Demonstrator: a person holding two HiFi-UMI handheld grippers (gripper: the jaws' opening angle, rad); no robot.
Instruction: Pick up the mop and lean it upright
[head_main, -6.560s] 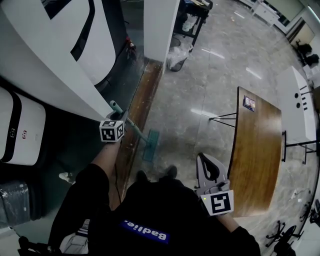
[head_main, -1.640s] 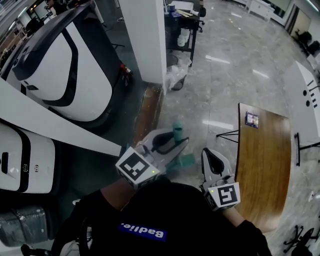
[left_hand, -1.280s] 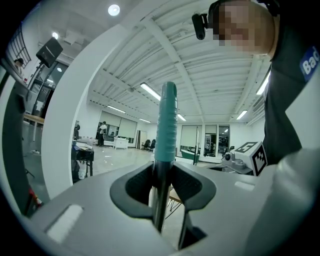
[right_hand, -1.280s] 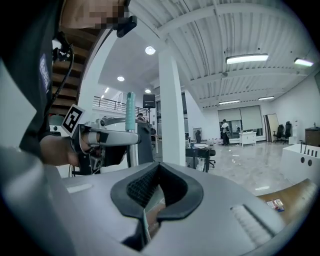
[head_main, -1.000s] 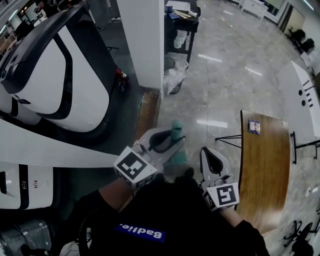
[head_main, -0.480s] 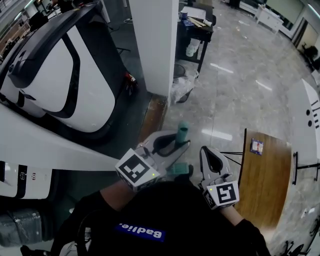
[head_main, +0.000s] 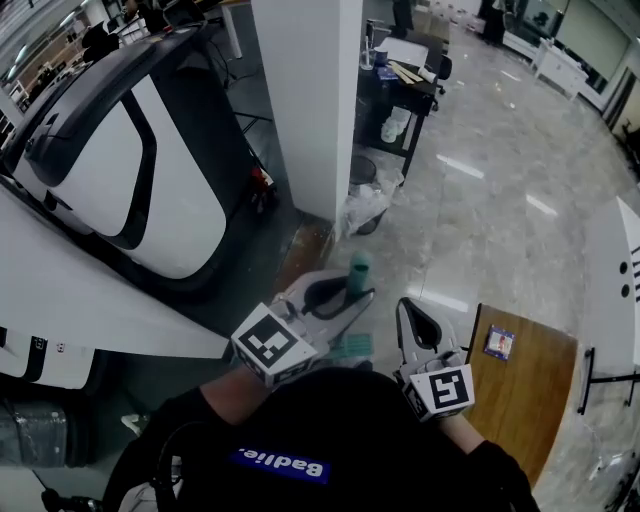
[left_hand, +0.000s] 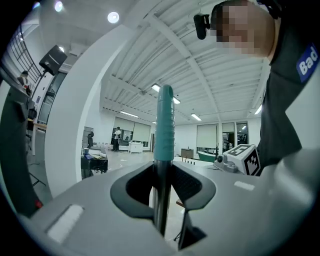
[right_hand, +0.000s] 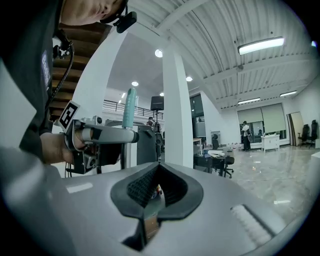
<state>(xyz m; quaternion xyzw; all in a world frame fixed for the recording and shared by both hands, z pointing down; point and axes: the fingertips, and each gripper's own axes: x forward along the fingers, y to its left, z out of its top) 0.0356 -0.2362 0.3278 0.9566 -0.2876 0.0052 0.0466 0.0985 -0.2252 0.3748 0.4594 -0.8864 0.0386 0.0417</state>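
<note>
The mop (head_main: 359, 272) no longer lies low along the floor (head_main: 480, 230) by the white wall, where it was several seconds ago. It now stands upright, its shaft clenched in the left gripper (head_main: 350, 297) just under the teal grip. The teal mop head (head_main: 350, 347) hangs close to the person's feet; whether it touches the floor cannot be told.

Over the last second the grasp has not changed, but the person has carried the mop forward. The white pillar (head_main: 305, 100) and the black cart (head_main: 400, 90) have drawn nearer, and the wooden table (head_main: 510, 400) has slid off towards the lower right edge of the head view. The right gripper (head_main: 408, 312) travels alongside with its jaws pressed together on nothing.

The pick-up therefore looks done and the leaning is still to come. The pillar's near face seems the likely support, though that is a guess.

Counted:
- one mop
- two grippers, one of them loaded
- one pillar
- one cart
- one table, with one small flat item (head_main: 497, 343) near its far edge
</note>
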